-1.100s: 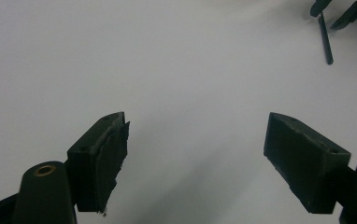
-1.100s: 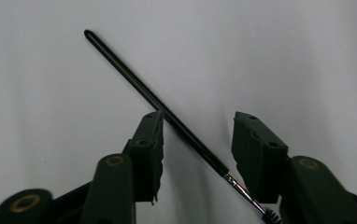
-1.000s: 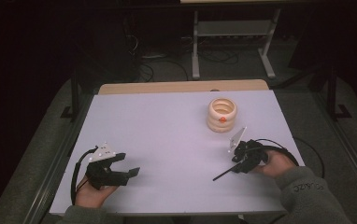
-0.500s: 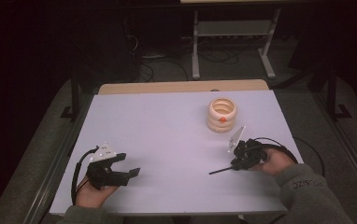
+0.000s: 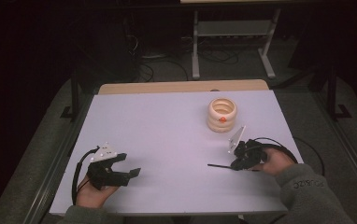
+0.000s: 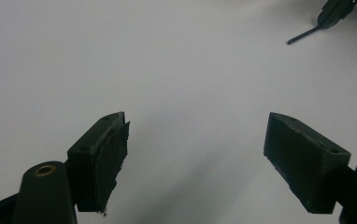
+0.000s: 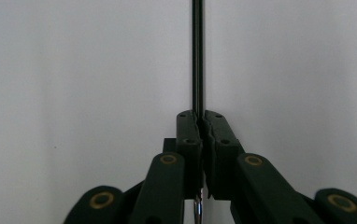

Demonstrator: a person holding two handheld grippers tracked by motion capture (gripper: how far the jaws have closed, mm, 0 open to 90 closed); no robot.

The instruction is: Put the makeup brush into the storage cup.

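While both hands rest low at the near edge of the table, the scene reads as follows, nearest first.

Left gripper (image 5: 131,171): jaws stand wide apart with bare tabletop between them, seen plainly in the left gripper view; a hand holds it from below at the near left.

Right gripper (image 7: 200,122): jaws have just been closing and are now pressed together on a thin dark rod, with the pads meeting around the shaft in the right gripper view.

Thin dark rod (image 7: 197,56): clamped between the right jaws and running straight out ahead of them; in the high view it juts level from the jaw tips toward the middle of the table, just above the surface. Its tip also shows far off beyond the left jaws in the left gripper view.

Table (image 5: 158,126): pale lilac top stretching ahead of both pairs of jaws.

Stack of rings (image 5: 222,114): cream-coloured, upright, with a small orange mark on its side, standing beyond the right jaws and well apart from the left ones.
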